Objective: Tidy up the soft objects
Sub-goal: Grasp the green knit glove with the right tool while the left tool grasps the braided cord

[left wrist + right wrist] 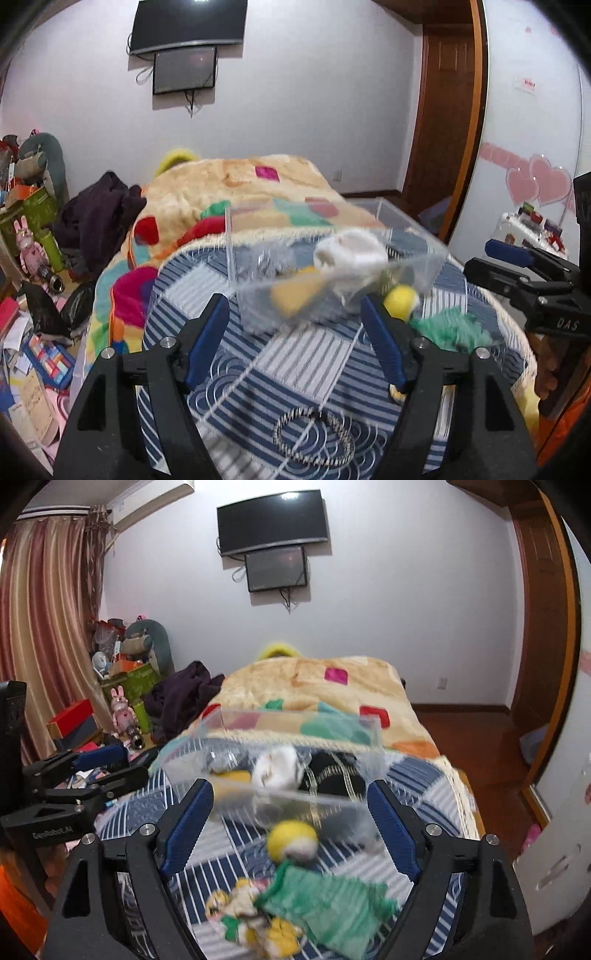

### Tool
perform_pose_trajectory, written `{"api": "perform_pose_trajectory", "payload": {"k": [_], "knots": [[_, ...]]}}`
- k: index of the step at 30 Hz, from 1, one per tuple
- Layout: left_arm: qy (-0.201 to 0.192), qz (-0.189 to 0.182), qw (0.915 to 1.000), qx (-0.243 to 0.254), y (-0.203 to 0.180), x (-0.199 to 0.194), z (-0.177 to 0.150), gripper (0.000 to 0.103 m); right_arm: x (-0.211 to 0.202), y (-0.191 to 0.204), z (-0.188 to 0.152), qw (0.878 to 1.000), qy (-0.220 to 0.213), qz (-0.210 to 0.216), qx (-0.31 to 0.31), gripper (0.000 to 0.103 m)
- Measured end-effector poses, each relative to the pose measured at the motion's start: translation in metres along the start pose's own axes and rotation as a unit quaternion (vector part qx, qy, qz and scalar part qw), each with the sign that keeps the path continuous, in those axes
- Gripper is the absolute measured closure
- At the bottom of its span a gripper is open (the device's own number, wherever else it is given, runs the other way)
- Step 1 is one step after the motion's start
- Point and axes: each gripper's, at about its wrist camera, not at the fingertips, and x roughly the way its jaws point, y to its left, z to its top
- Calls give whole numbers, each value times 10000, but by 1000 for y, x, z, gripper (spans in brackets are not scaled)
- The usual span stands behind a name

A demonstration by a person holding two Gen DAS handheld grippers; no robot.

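A clear plastic box (273, 775) sits on a bed covered by a blue-and-white striped quilt (295, 354), and holds a white rolled sock (279, 768), something yellow and a dark item. Just in front of the box lie a yellow-and-white ball (293, 840), a green knitted piece (332, 908) and a small yellow-and-white toy (251, 919). The left gripper (295, 332) and right gripper (291, 819) both hover before the box with jaws spread wide, holding nothing.

At twelve o'clock the clear plastic box (273, 771) blocks the way; the green knitted cloth (328, 904) and yellow-white pompom (293, 840) lie below. Bare striped bed quilt (280, 354) at six o'clock stays passable.
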Motion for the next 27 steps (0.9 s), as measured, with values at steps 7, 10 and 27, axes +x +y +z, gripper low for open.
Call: {"api": "perform_pose_trajectory", "payload": {"k": [7, 10, 27], "knots": [[580, 92, 9981, -181, 9, 18, -41, 30, 15, -20, -37, 9972, 581, -10, 479, 19], [816, 69, 9961, -335, 15, 23, -57, 30, 20, -23, -52, 9954, 797, -128, 514, 19], [885, 248, 9956, -193, 5, 15, -86, 83, 17, -39, -76, 9924, 966, -222, 731, 65]]}}
